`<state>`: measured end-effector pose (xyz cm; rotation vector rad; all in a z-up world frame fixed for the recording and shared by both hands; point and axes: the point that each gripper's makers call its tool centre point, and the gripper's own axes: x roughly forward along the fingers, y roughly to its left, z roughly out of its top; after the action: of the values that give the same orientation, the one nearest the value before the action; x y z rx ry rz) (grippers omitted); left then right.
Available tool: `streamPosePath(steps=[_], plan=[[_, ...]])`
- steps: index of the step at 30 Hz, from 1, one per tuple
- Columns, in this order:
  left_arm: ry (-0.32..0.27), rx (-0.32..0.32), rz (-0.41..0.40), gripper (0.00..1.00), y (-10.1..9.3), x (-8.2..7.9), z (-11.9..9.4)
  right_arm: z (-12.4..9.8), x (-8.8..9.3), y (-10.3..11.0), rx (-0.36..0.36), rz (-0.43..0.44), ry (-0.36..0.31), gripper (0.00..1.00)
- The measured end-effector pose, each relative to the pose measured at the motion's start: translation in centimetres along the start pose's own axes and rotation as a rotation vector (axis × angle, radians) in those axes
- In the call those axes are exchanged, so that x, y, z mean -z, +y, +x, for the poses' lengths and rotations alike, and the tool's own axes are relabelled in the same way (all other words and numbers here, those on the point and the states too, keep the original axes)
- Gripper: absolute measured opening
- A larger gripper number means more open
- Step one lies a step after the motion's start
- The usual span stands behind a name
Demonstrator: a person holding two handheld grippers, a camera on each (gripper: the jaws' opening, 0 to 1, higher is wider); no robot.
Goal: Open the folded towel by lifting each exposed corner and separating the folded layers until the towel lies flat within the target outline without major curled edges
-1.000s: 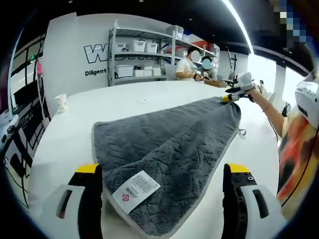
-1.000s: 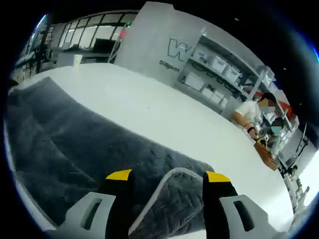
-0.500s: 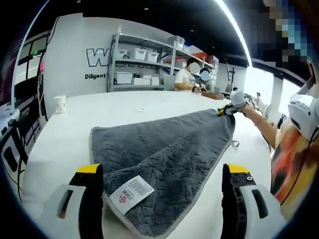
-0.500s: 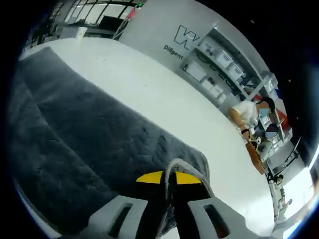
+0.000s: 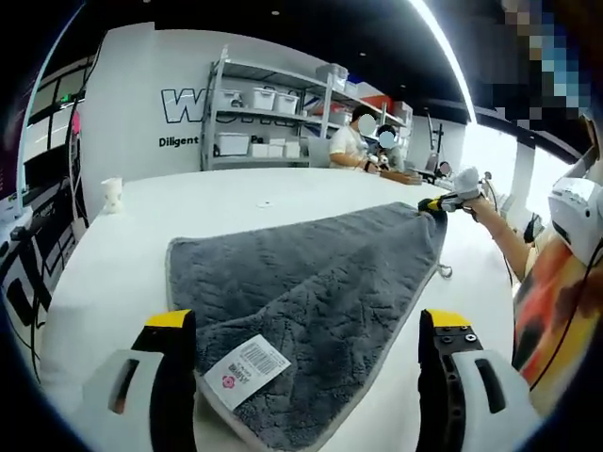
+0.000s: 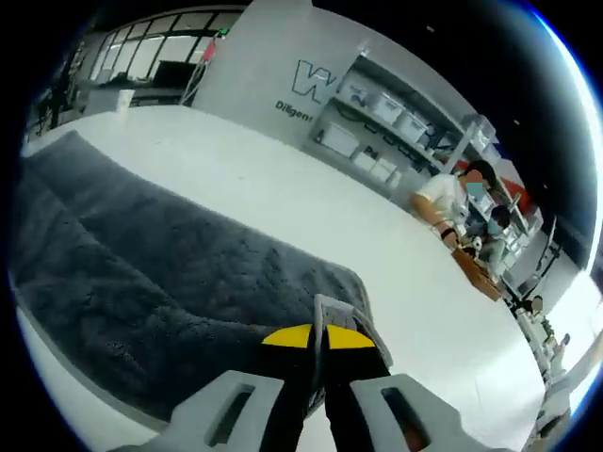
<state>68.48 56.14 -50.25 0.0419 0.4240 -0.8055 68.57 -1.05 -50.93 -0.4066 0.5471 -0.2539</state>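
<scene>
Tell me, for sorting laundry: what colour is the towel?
Dark grey towel with lighter grey edging, clearest in the left gripper view.

Both white grippers, left gripper (image 5: 300, 381) and right gripper (image 6: 316, 341), carry yellow-tipped black pads.

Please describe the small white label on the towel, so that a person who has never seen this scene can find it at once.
On the large white table lies a grey towel, spread between the two grippers. In the left gripper view, the white label sits on the towel's near corner, just inside the left gripper's left jaw. It is the one white patch on the grey cloth, with a printed barcode and a small red mark.
</scene>
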Motion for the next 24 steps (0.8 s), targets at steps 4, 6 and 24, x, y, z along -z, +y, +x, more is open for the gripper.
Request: streamPosePath(steps=[4, 6, 24], plan=[[0.001, 0.004, 0.005, 0.97, -0.1, -0.1, 0.1, -1.1, 0.9, -1.2, 0.036, 0.073, -0.016, 0.0], [0.01, 0.004, 0.006, 0.97, -0.1, 0.1, 0.2, -1.6, 1.6, -1.6, 0.047, 0.104, -0.018, 0.0], [0.046, 0.018, 0.016, 0.95, -0.6, 0.4, 1.1, -5.0, 7.8, -2.5, 0.078, 0.265, 0.047, 0.0]])
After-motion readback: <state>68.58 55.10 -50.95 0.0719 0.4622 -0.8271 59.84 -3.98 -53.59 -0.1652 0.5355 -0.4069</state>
